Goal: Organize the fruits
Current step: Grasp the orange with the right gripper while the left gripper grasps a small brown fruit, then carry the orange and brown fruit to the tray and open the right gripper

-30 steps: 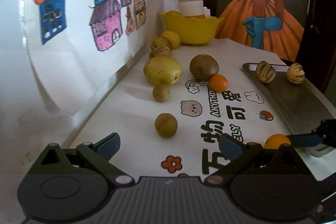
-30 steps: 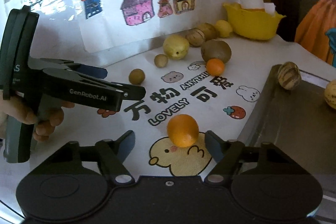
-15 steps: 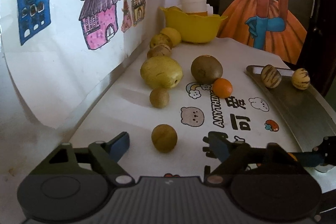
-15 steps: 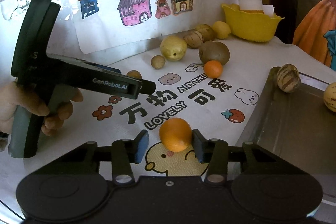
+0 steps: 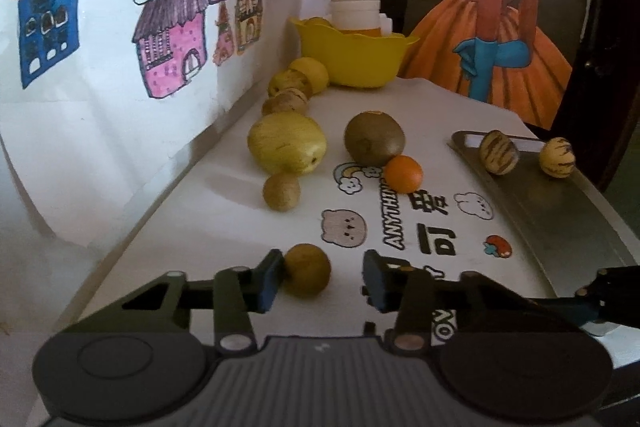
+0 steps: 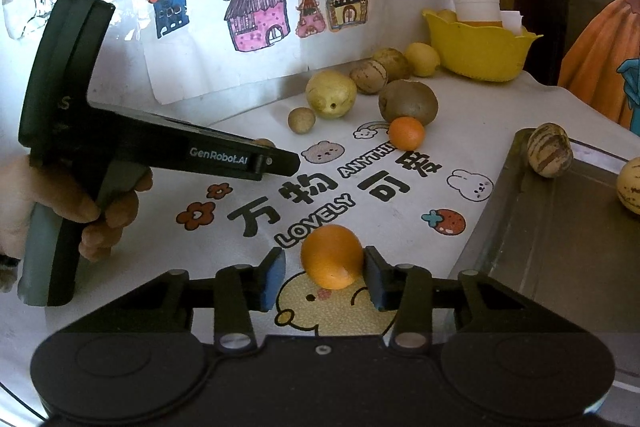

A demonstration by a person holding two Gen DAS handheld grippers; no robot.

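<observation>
My left gripper is open around a small brown-green fruit on the printed tablecloth; the left pad touches it, the right pad stands apart. My right gripper is part closed around an orange; the right pad touches it and a small gap shows at the left pad. A metal tray at the right holds two striped fruits. Further back lie a small orange, a brown kiwi-like fruit, a large yellow fruit and another small brown fruit.
A yellow bowl with a white cup stands at the far end of the table. More yellow and striped fruits line the wall with house drawings at the left. My left gripper's body and the hand holding it show at the right wrist view's left.
My left gripper moved forward and its fingers narrowed around the small brown-green fruit. My right gripper's fingers closed in on the orange, now touching it on the right.
</observation>
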